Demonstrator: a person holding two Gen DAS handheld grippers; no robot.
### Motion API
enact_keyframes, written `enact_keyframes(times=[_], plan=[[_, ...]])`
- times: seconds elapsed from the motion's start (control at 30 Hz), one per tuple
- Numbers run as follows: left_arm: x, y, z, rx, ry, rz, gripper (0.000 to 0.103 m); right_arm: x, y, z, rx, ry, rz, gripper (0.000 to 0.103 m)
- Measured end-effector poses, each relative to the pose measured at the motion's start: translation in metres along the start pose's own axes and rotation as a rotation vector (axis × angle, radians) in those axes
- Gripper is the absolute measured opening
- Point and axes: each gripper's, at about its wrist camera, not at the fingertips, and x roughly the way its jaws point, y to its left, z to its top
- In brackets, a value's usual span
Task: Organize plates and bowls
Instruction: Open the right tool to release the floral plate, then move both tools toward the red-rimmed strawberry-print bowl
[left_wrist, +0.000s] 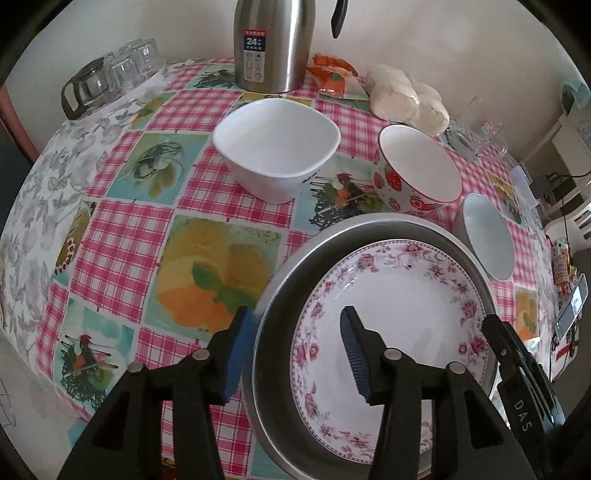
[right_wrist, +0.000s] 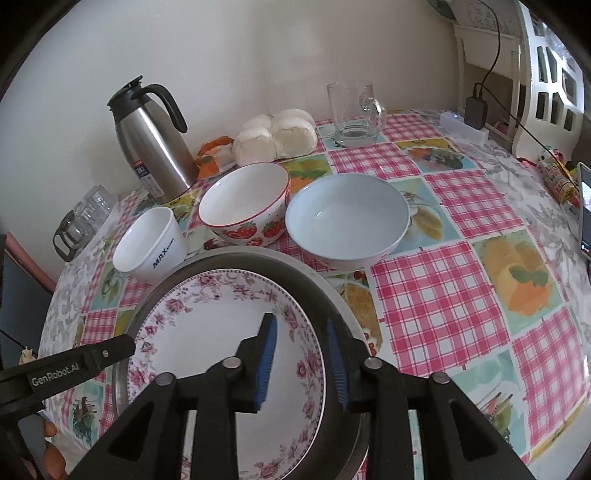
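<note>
Left wrist view: glossy floral plate (left_wrist: 391, 314) inside round metal pan (left_wrist: 280, 295).

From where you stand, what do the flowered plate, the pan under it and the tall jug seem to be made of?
The flowered plate looks like glazed ceramic: glossy white with a printed pink rose border. The pan under it seems to be dull grey metal, perhaps aluminium, going by its matte rim. The tall jug looks like brushed stainless steel with a black handle and lid, probably plastic.
</note>
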Motion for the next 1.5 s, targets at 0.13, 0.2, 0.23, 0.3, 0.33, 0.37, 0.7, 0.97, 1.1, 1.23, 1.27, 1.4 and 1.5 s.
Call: enact_keyframes(times=[0.13,0.2,0.23,0.3,0.33,0.37,0.7,0.97,1.1,1.23,1.27,1.4,1.5], plan=[[0.002,0.006,0.001,-0.018,0.007,0.020,0.057,-0.001,-0.001,0.001,-0.004,-0.014,-0.015,0.065],[0.002,0.008,0.001,-0.022,0.006,0.028,0.057,-0.001,-0.002,0.001,-0.011,-0.018,-0.023,0.069],[0.003,0.008,0.001,-0.023,0.006,0.031,0.059,0.000,-0.002,0.001,-0.015,-0.020,-0.026,0.072],[0.004,0.008,0.001,-0.023,0.005,0.042,0.071,0.000,-0.002,0.001,-0.019,-0.024,-0.029,0.077],[0.004,0.008,0.002,-0.021,0.002,0.048,0.079,0.000,-0.002,0.001,-0.022,-0.027,-0.030,0.080],[0.004,0.008,0.002,-0.020,-0.002,0.053,0.079,0.000,-0.002,0.001,-0.025,-0.029,-0.031,0.081],[0.000,0.016,0.004,-0.061,-0.056,0.078,0.092,-0.002,-0.002,0.001,-0.054,-0.064,-0.049,0.103],[-0.005,0.015,0.005,-0.054,-0.102,0.087,0.102,0.000,-0.006,0.002,-0.042,-0.052,-0.060,0.103],[-0.011,0.010,0.004,-0.045,-0.132,0.081,0.102,-0.001,-0.004,0.004,-0.061,-0.043,-0.080,0.103],[-0.023,0.004,0.006,-0.029,-0.194,0.059,0.102,-0.006,-0.002,0.006,-0.065,-0.053,-0.120,0.103],[-0.027,0.001,0.006,-0.022,-0.213,0.064,0.102,-0.008,-0.002,0.006,-0.065,-0.059,-0.137,0.103],[-0.039,-0.008,0.009,0.005,-0.272,0.106,0.102,-0.020,-0.002,0.006,-0.054,-0.108,-0.140,0.103],[-0.045,-0.013,0.010,0.017,-0.290,0.115,0.102,-0.026,0.001,0.006,-0.056,-0.130,-0.189,0.103]])
